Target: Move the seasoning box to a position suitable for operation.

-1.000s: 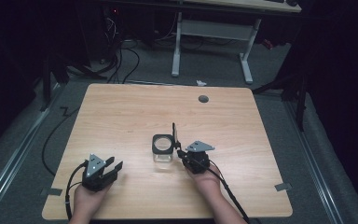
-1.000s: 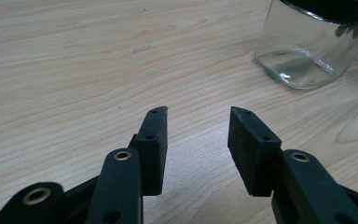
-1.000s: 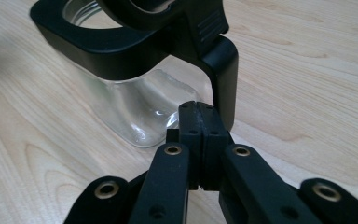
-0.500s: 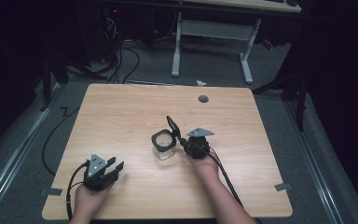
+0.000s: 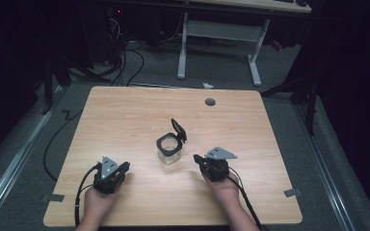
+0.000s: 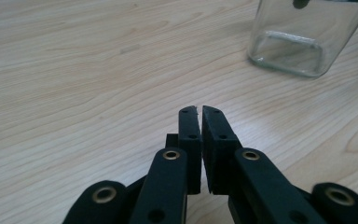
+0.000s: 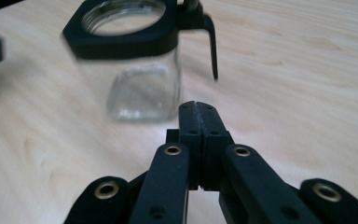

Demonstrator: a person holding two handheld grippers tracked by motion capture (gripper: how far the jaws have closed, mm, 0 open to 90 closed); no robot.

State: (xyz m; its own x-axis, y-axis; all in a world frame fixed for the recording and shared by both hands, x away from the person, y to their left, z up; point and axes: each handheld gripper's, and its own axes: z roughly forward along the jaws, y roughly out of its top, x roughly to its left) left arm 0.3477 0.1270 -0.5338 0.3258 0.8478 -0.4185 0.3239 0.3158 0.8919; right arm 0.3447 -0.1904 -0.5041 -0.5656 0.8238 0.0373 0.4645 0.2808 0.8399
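The glass jar [image 5: 168,150] stood upright, lid flipped open, just ahead-left of the right gripper [image 5: 198,159] — jaws together, empty. The left gripper [image 5: 123,167] had just closed, empty — farther off.

This looks like a lab or workshop room set up for recording, not a home. The person's left gripper [image 5: 121,169] and right gripper [image 5: 198,159] rest on a plain light-wood table [image 5: 125,120] with a round cable port [image 5: 210,102] in its top, well beyond the right gripper. Past the table's far edge, farther still from both grippers, loose black cables [image 5: 120,65] lie on grey carpet [image 5: 154,72] beside the white metal legs of a second desk [image 5: 219,33]. Strips of grey tape [image 5: 53,198] mark the floor just outside the left gripper. The surroundings are dark.
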